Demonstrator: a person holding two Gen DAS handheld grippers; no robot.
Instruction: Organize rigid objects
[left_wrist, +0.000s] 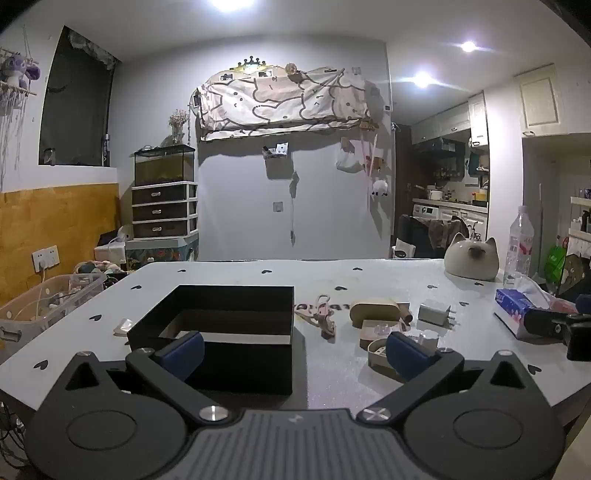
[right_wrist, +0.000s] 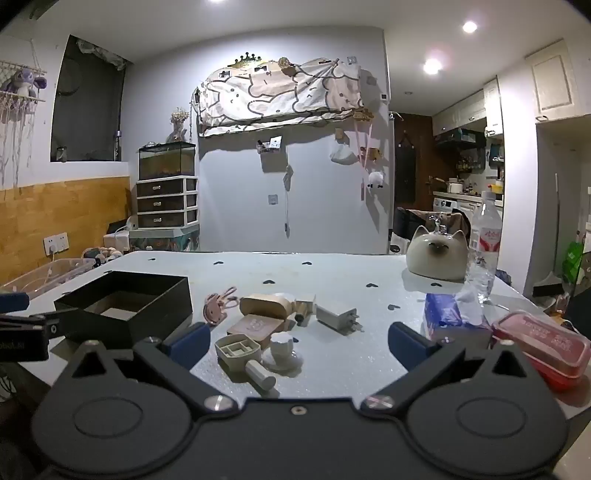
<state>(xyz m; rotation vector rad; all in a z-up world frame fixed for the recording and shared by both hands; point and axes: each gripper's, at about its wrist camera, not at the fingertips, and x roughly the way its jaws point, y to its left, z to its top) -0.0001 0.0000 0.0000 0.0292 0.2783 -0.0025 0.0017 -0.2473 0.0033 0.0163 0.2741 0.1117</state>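
Note:
An open black box (left_wrist: 221, 325) (right_wrist: 125, 310) sits on the pale table. Right of it lies a cluster of small objects: a pink bunny keyring (right_wrist: 218, 306), a beige oval case (right_wrist: 266, 304), a pink square box (right_wrist: 256, 326), a white charger plug (right_wrist: 336, 314), a beige compartment piece with a handle (right_wrist: 240, 349) and a white cap-like piece (right_wrist: 282, 350). My left gripper (left_wrist: 295, 354) is open and empty, just in front of the box. My right gripper (right_wrist: 297, 347) is open and empty, with the compartment piece and cap between its fingers.
A ceramic cat head (right_wrist: 437, 254) and a water bottle (right_wrist: 484, 243) stand at the back right. A blue tissue pack (right_wrist: 454, 314) and a red lidded container (right_wrist: 539, 347) lie at the right. A clear storage bin (left_wrist: 44, 302) stands beyond the table's left edge.

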